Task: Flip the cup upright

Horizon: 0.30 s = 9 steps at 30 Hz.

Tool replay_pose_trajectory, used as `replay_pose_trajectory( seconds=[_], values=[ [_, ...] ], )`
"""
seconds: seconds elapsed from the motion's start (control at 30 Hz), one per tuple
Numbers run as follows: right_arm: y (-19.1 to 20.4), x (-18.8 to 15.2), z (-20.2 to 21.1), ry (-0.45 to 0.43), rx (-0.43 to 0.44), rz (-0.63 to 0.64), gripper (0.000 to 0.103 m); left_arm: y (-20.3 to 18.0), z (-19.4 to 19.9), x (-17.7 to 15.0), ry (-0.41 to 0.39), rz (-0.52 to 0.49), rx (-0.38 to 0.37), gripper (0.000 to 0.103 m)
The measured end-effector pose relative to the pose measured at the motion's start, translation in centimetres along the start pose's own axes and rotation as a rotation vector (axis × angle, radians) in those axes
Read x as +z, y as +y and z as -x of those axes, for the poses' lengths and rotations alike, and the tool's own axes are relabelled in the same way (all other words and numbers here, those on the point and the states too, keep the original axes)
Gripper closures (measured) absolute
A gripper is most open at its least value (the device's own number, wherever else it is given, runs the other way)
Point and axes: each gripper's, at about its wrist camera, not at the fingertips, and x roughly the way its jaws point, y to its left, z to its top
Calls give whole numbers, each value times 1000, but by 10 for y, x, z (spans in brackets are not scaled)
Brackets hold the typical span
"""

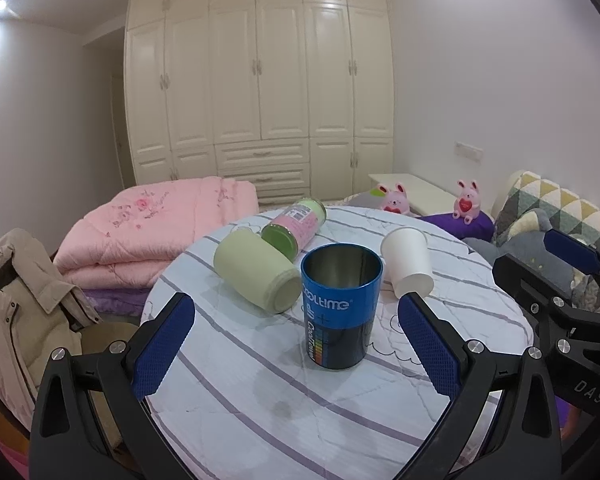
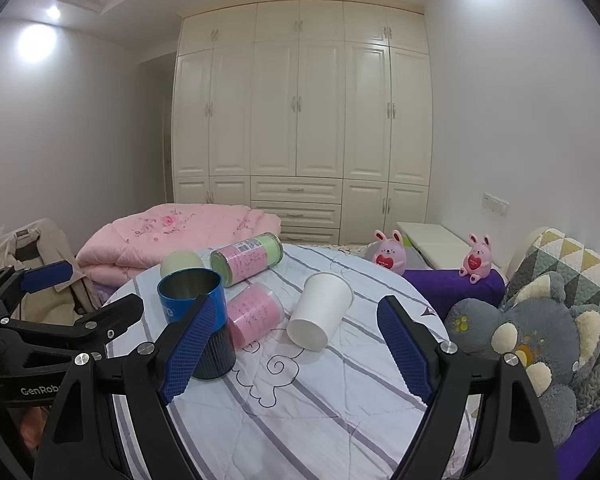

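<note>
A blue and black metal cup point(image 1: 340, 304) stands upright on the round table, mouth up; it also shows in the right wrist view point(image 2: 198, 320). A white paper cup point(image 1: 408, 262) point(image 2: 322, 314) lies on its side. A pale green cup point(image 1: 256, 276) point(image 2: 180, 264) lies on its side too. My left gripper point(image 1: 296, 344) is open, the blue cup between and just beyond its fingers, not touched. My right gripper point(image 2: 296, 352) is open and empty, in front of the white cup.
A pink and green canister point(image 1: 296, 224) point(image 2: 248, 258) lies behind the cups, and a pink jar point(image 2: 254, 314) lies beside the blue cup. The table has a striped cloth point(image 1: 284, 408). A pink quilt point(image 1: 148, 232), a coat point(image 1: 20, 312) and plush toys point(image 2: 540, 344) surround the table.
</note>
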Motion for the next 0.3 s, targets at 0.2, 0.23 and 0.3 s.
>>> replay_pose_trajectory(
  seconds=[0.2, 0.23, 0.3],
  values=[
    [1, 0, 0, 3, -1, 1, 19, 0, -2, -1, 11, 2, -6, 0],
    [1, 0, 0, 5, 0, 2, 19, 0, -3, -1, 15, 4, -8, 0],
    [1, 1, -1, 7, -2, 5, 19, 1, -6, -1, 28, 9, -18, 0]
  ],
)
